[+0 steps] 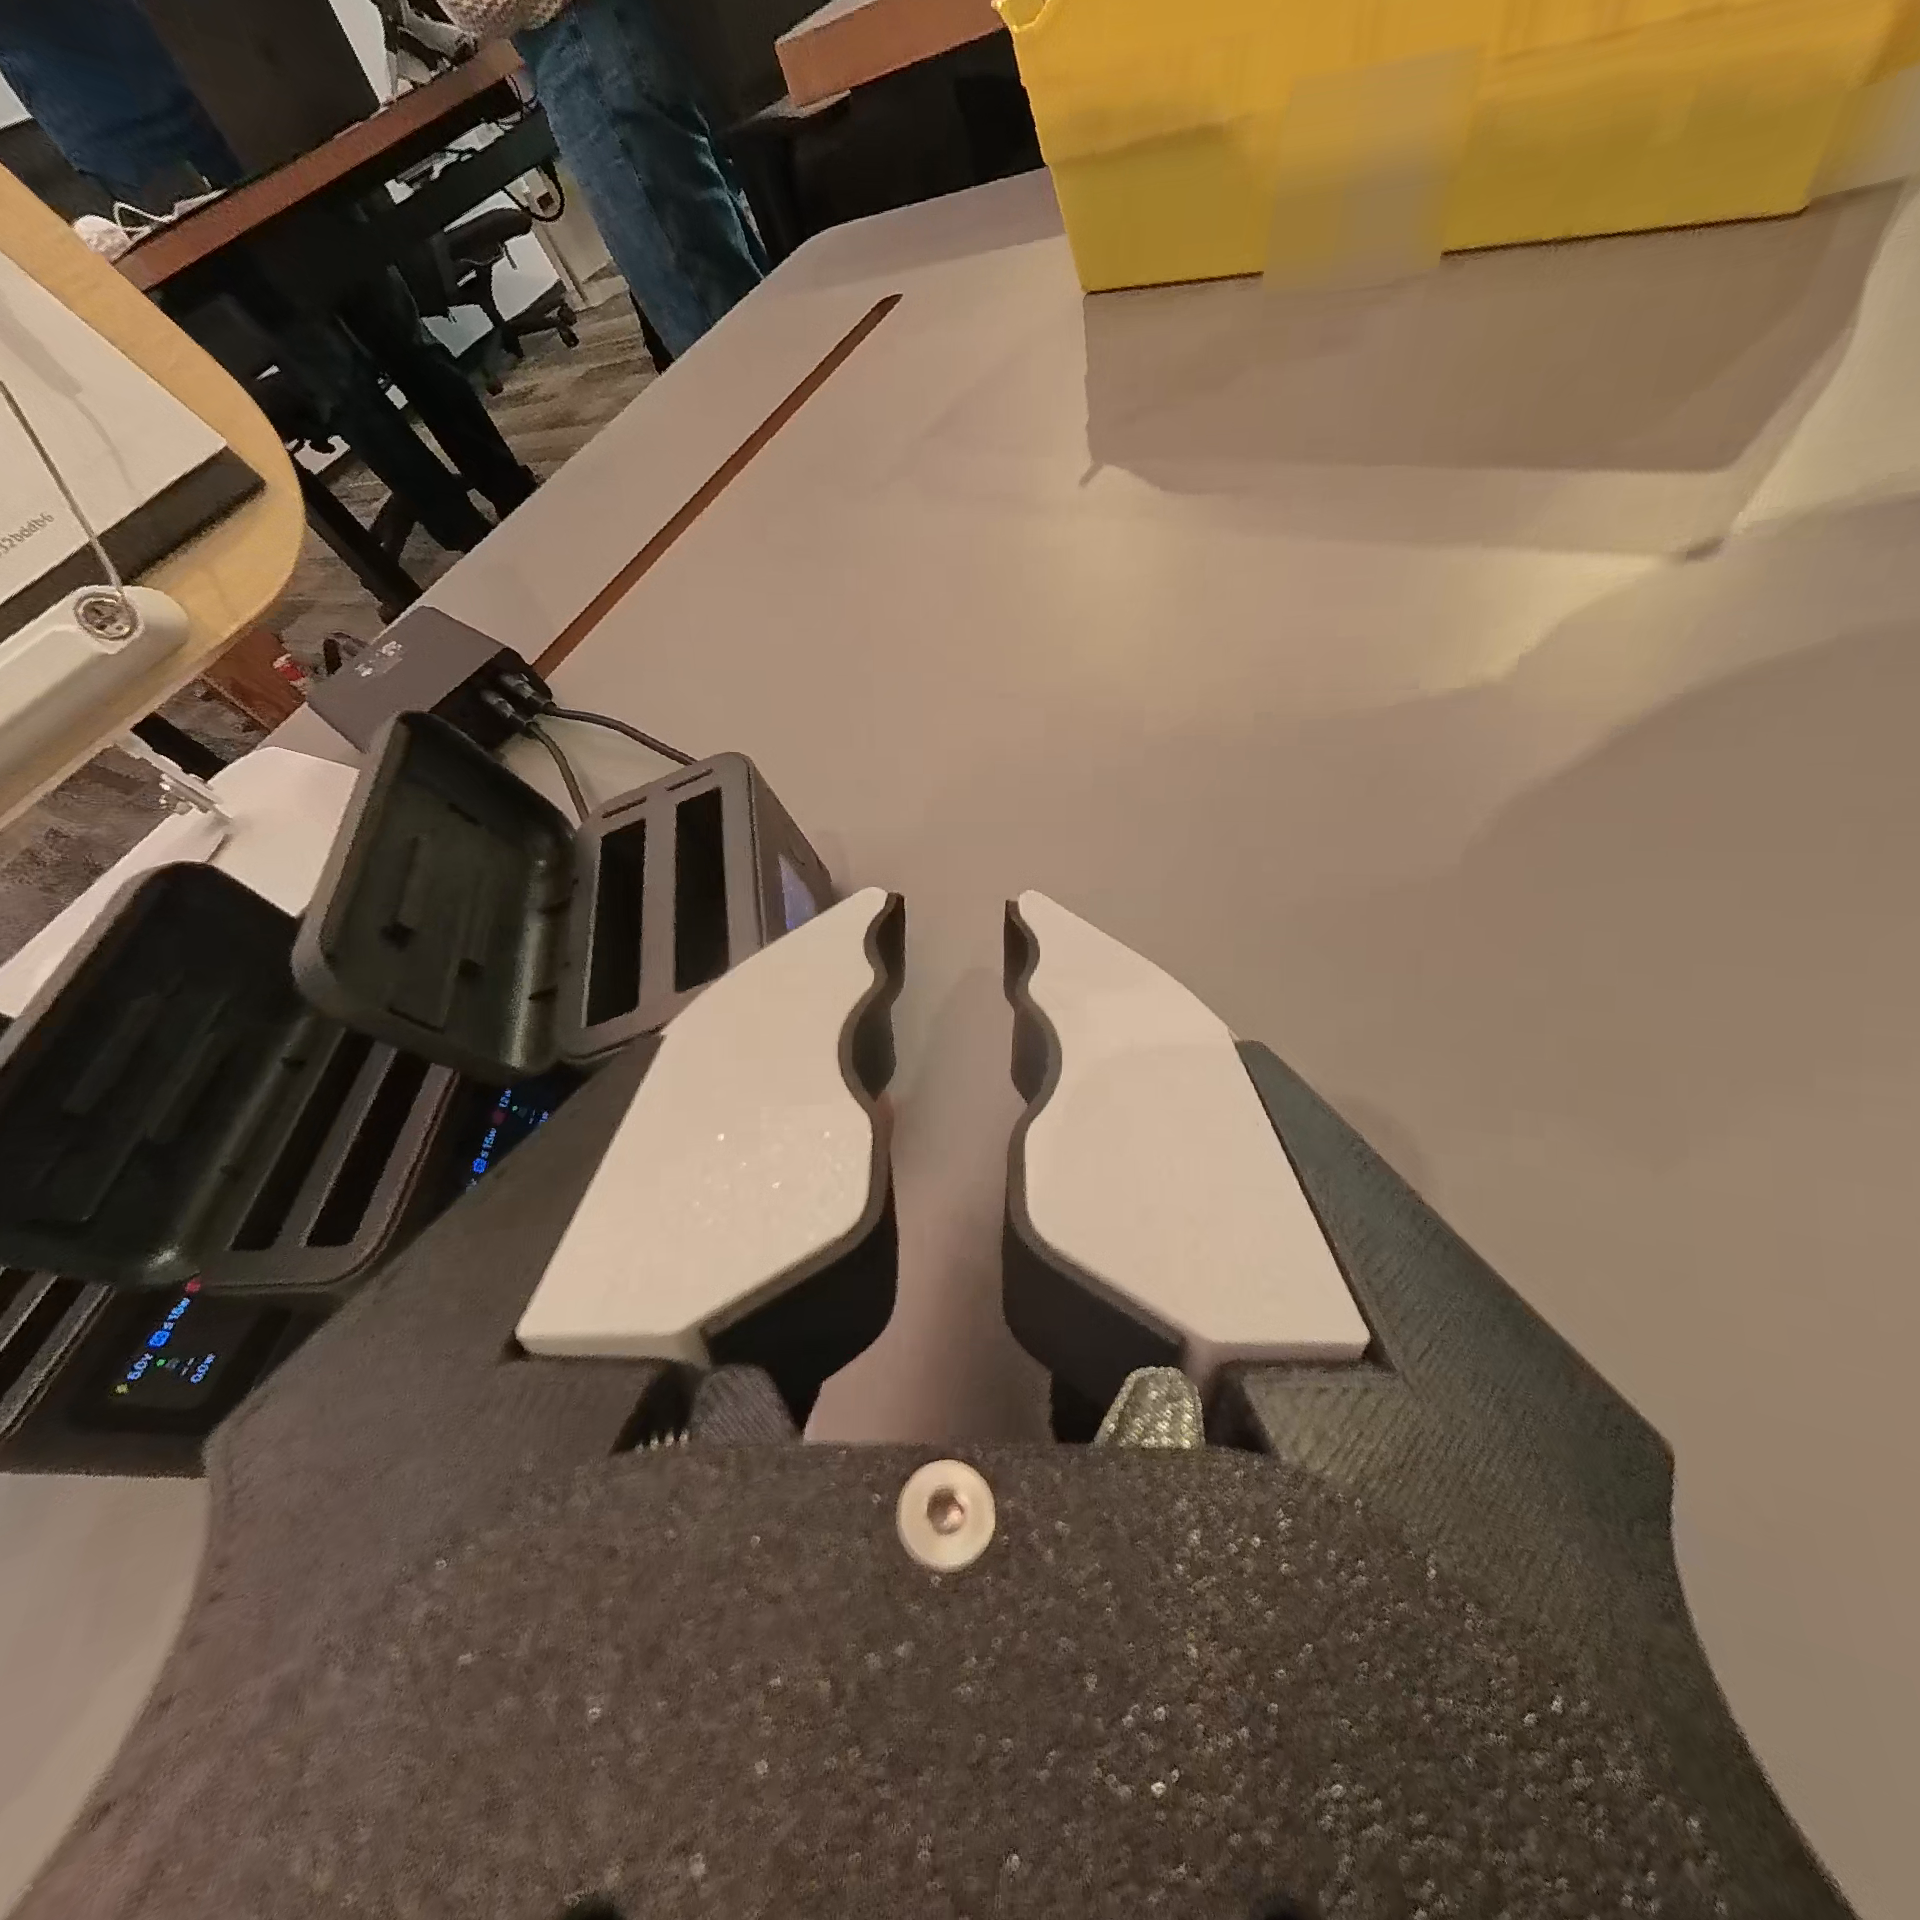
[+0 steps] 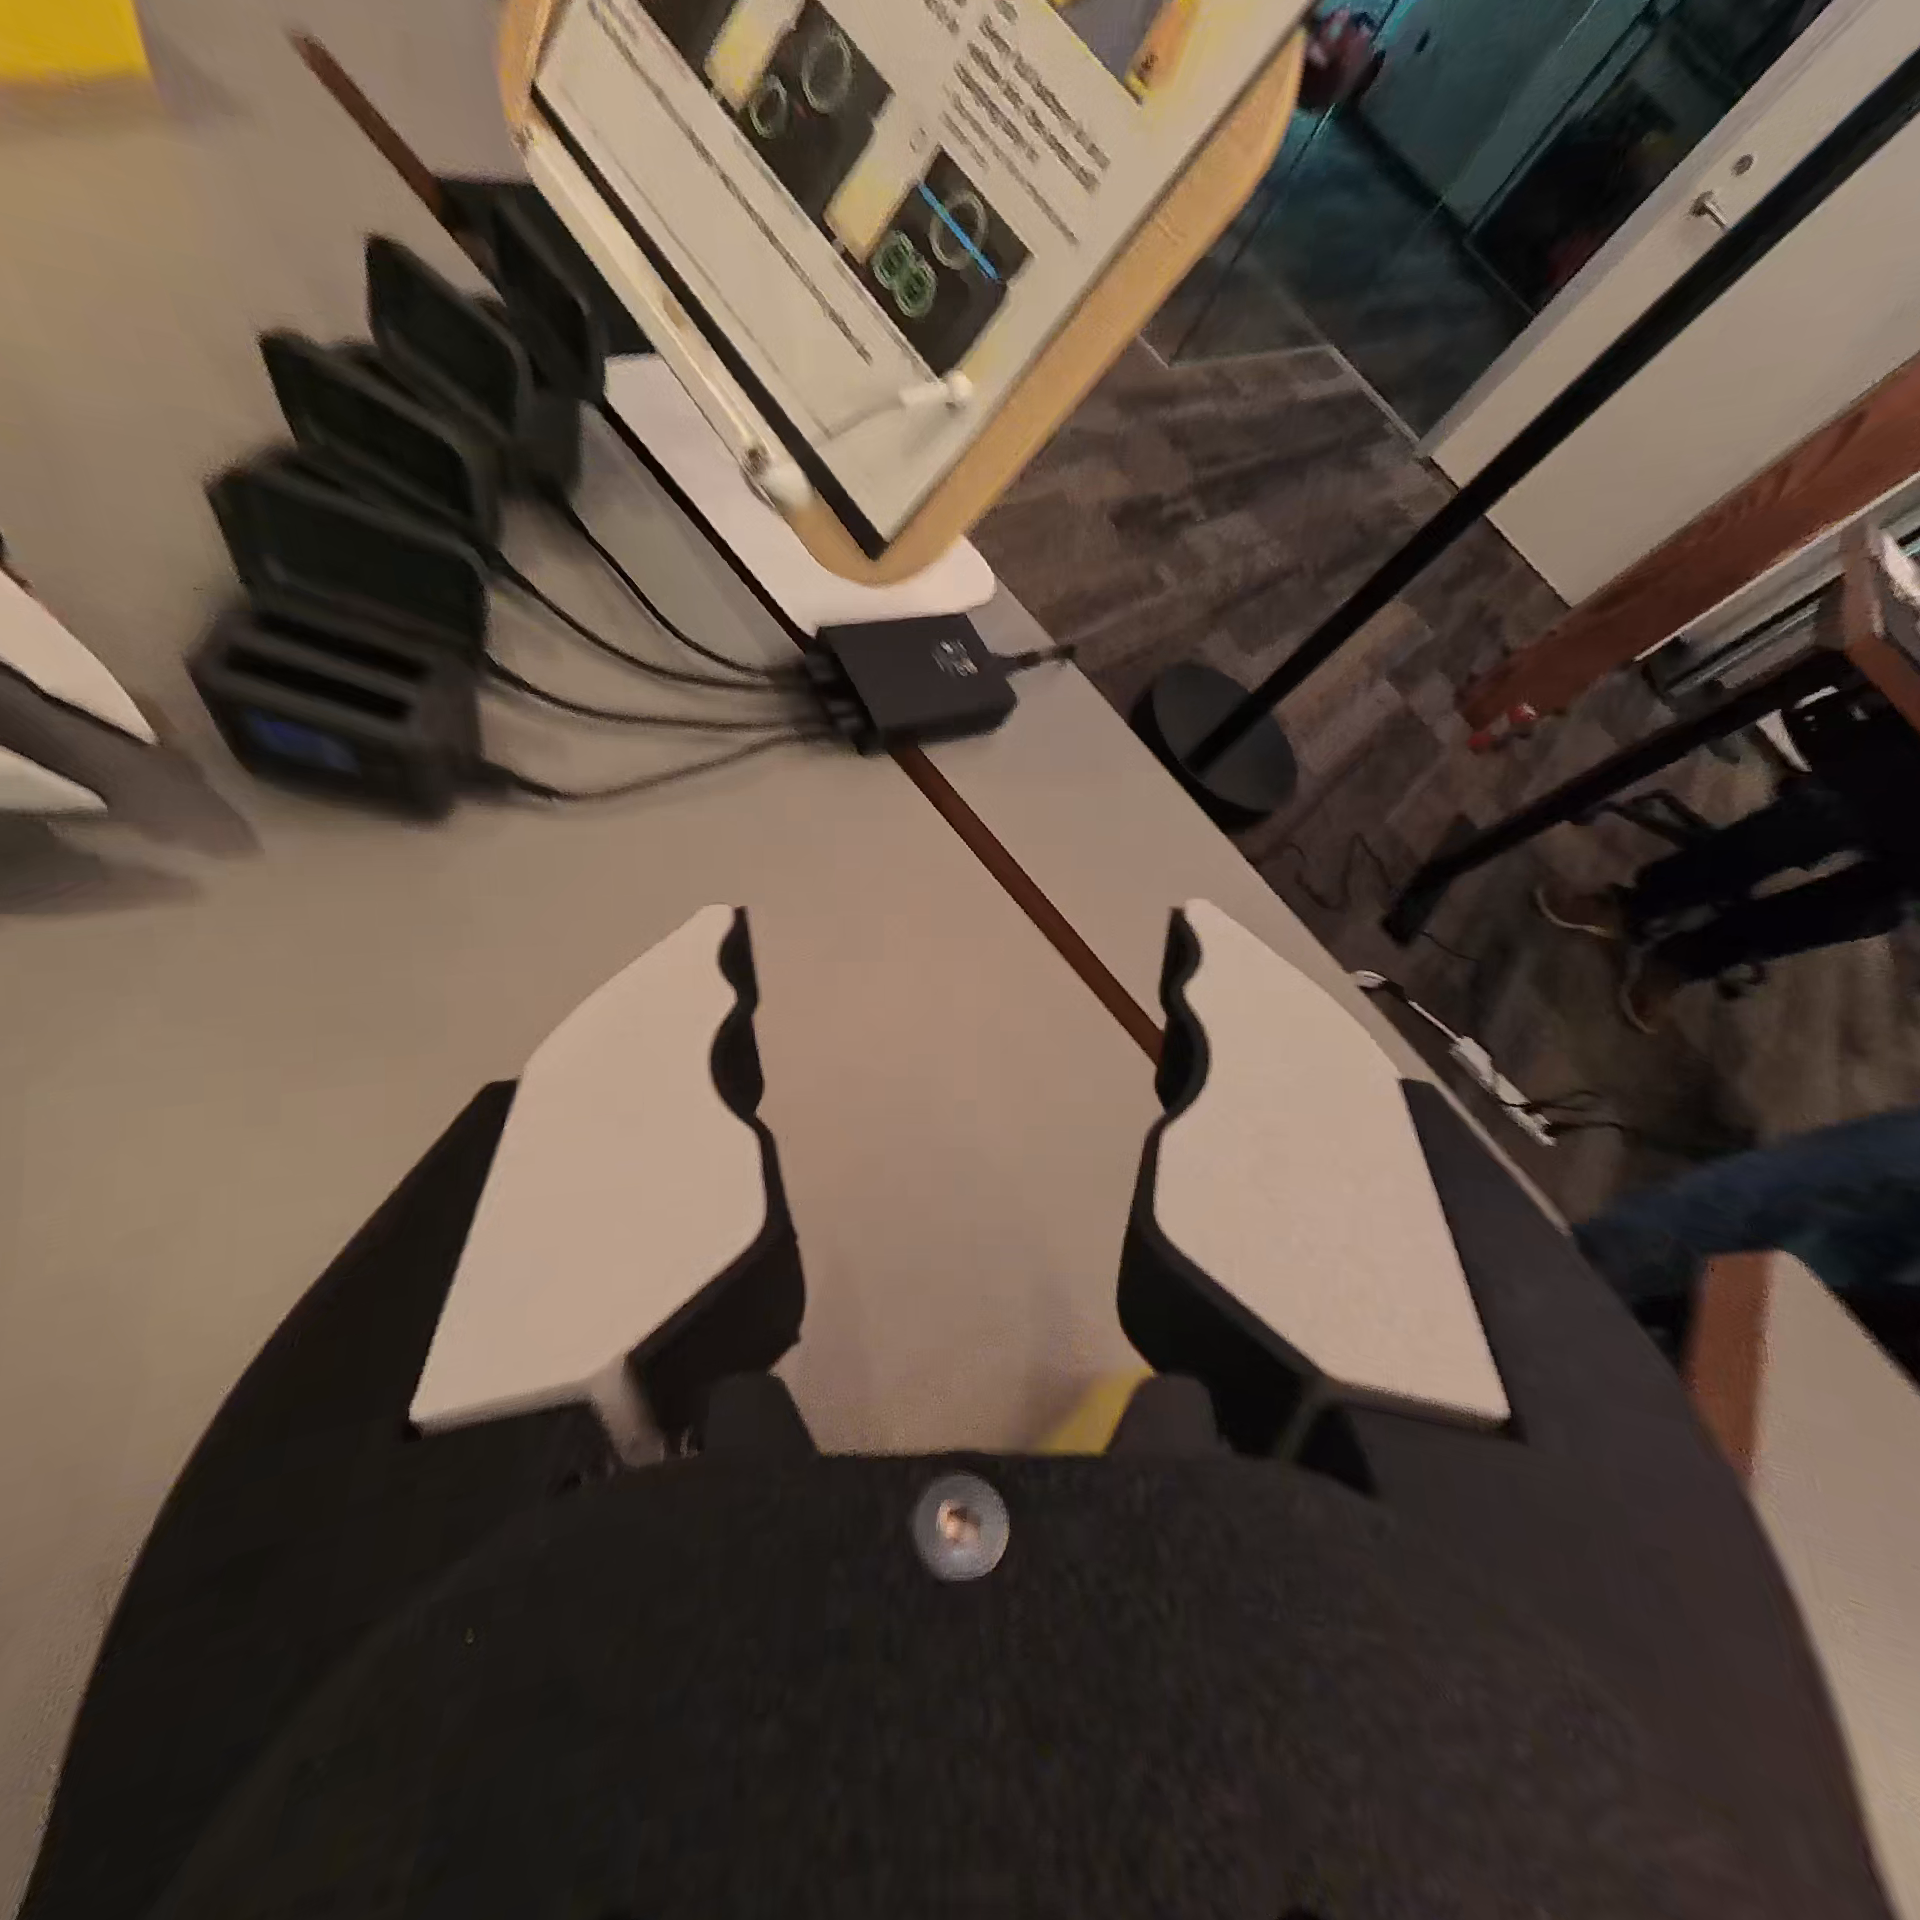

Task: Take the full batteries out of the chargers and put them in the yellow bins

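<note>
The left gripper (image 1: pixel 954 914) hung over the pale grey table (image 1: pixel 1195 727) with its two white fingers (image 1: pixel 748 1122) drawn near each other, a narrow gap left between the tips and nothing held in it. The right gripper (image 2: pixel 956 925) stood wide apart over the same table (image 2: pixel 312 1039), and it too was empty.

Just beside the left gripper, on its left, stood the chargers (image 1: pixel 686 904): dark grey boxes with hinged lids thrown back and long slots in the top. The slots of the nearest one looked dark; whether any held a battery could not be told. Small lit screens (image 1: pixel 171 1371) glowed blue on the fronts of the ones closer to the camera. In the right wrist view the chargers (image 2: pixel 343 717) ran in a blurred row away from the camera, each joined by a black cable (image 2: pixel 644 707) to a black power hub (image 2: pixel 925 681) at the table's edge.

The yellow bin (image 1: pixel 1455 135) sat at the far end of the table, well apart from the chargers, a pale strip of tape (image 1: pixel 1351 197) on its front wall. A wood-framed instruction board (image 2: pixel 935 260) stood behind the chargers.
</note>
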The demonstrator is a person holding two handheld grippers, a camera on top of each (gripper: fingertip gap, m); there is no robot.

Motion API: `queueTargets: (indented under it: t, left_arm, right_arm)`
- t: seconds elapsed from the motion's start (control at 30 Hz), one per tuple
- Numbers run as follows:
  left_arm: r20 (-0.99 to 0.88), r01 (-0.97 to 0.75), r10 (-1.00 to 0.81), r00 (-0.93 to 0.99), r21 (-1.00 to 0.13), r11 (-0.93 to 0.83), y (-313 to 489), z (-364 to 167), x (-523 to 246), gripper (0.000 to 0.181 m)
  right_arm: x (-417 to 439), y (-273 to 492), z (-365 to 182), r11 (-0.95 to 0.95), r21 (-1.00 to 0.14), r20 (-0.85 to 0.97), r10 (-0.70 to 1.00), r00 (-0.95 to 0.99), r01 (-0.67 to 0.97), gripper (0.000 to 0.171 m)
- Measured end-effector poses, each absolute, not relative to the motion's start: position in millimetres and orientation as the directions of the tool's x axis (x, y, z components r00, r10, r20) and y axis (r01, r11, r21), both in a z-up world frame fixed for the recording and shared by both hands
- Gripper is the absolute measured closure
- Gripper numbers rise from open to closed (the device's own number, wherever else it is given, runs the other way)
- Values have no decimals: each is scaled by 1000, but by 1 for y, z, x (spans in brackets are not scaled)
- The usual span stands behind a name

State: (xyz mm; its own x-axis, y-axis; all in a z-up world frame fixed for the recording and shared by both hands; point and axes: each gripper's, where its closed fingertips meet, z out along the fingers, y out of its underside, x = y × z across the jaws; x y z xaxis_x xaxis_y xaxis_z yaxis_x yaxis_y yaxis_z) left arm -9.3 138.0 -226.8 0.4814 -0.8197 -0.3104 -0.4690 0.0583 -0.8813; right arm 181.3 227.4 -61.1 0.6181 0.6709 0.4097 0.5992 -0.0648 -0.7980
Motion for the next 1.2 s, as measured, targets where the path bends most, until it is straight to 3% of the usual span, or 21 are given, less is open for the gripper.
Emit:
queueTargets:
  t: [0.27,0.37,0.57,0.67,0.77,1.0,1.2]
  left_arm:
    - [-308,-366,-740,598,-926,90,153,-192,-31,172]
    - [-267,-287,-678,685,-954,86,166,-173,-53,175]
    - [-232,-219,-589,774,-971,95,179,-157,-80,178]
    - [-232,-216,-578,782,-971,97,180,-156,-82,177]
    - [-230,-216,-577,784,-972,94,180,-156,-82,177]
    - [-233,-219,-574,785,-971,94,181,-157,-81,177]
    - [-232,-225,-576,784,-971,84,181,-161,-80,177]
  right_arm:
    - [60,212,-162,-196,-870,168,746,644,453,67]
    - [21,211,-203,-248,-851,136,748,650,463,45]
    - [-33,216,-239,-296,-827,121,737,665,479,28]
    - [-43,219,-253,-347,-805,88,731,676,480,30]
    - [-45,219,-265,-381,-782,69,734,676,493,62]
    - [-35,225,-260,-401,-800,66,681,729,447,63]
    - [5,251,-237,-408,-859,75,499,863,310,63]
